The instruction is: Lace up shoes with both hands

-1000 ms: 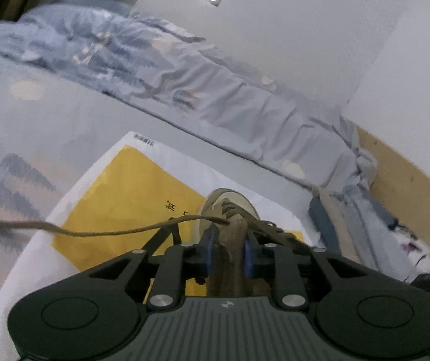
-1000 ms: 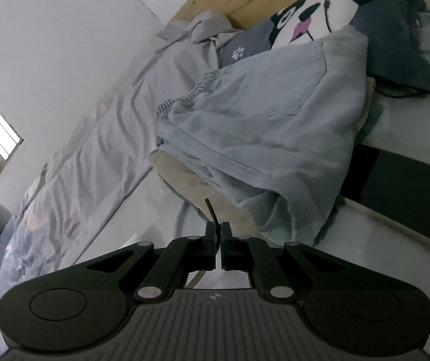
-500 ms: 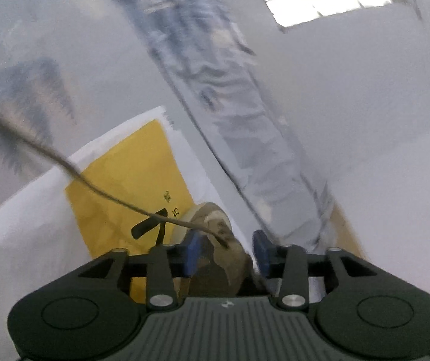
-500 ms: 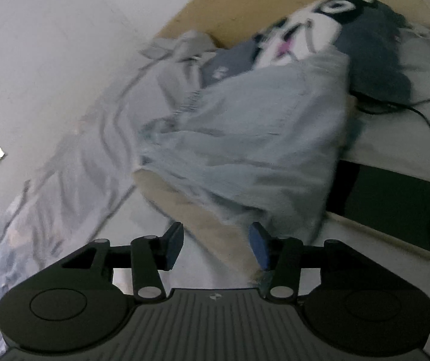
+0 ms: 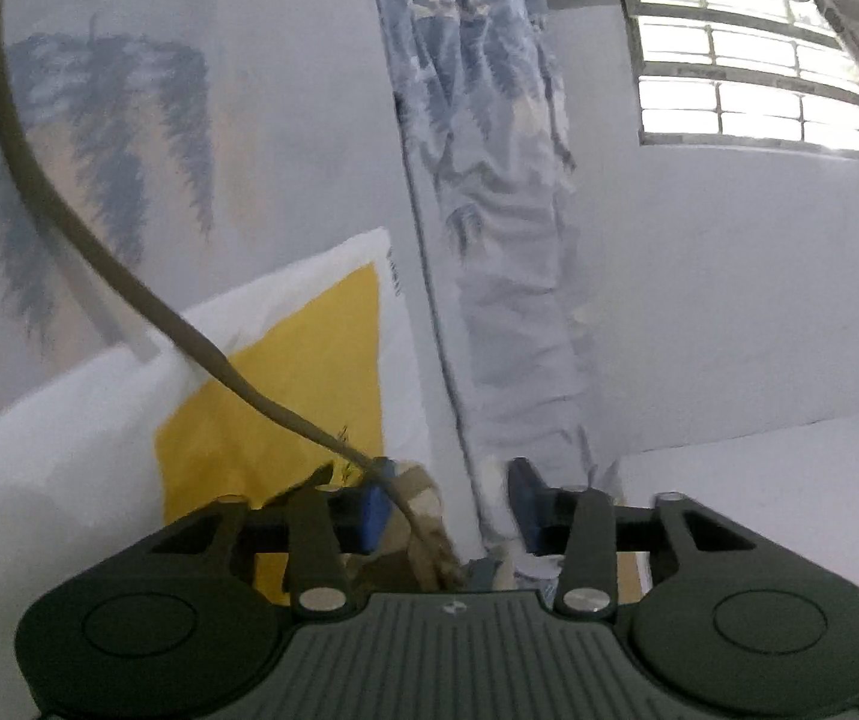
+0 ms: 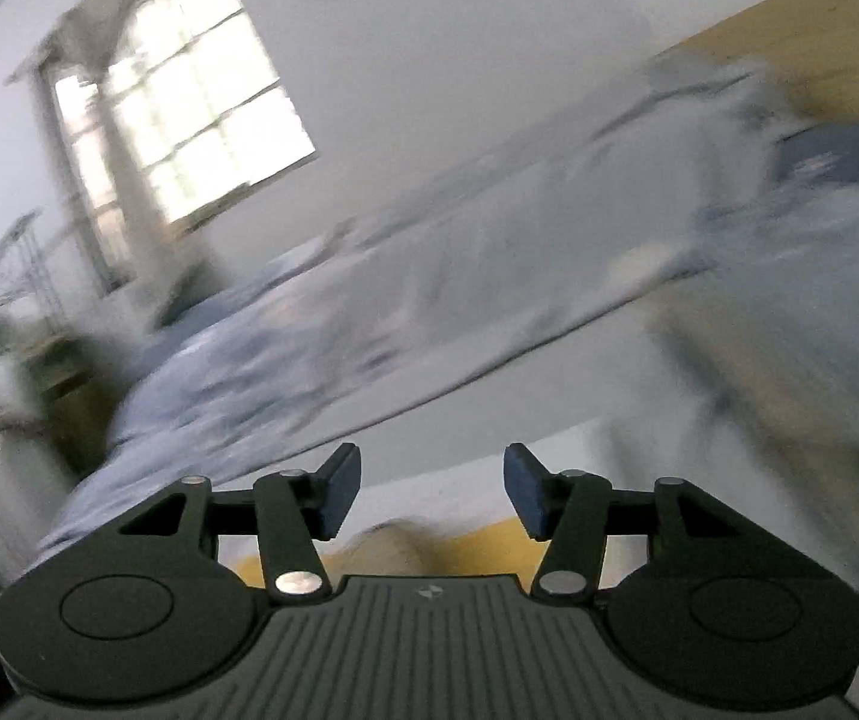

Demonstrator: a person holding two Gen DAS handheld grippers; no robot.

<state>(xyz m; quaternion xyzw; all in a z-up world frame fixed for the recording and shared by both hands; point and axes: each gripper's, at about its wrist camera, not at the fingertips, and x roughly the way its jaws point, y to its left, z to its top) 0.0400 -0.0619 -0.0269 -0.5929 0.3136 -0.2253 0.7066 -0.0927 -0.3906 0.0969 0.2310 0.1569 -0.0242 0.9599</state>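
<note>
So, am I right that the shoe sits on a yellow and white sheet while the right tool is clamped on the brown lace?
Not quite. The right tool is open with nothing between its pads, as the right wrist view shows. The rest holds in the left wrist view: the shoe sits on the yellow and white sheet, and the brown lace runs past the left tool.

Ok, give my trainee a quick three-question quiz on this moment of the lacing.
1. True or false: the right gripper is clamped on the lace.
2. The sheet under the shoe is: A yellow and white, B red, C green.
3. In the left wrist view, toward which corner does the lace run from the left gripper?
Key: 1 false: its jaws stand open, having just opened further, with nothing between. 2 A. 3 upper left; the left jaws, just closing, stand apart with the lace passing between them by one pad.
</note>
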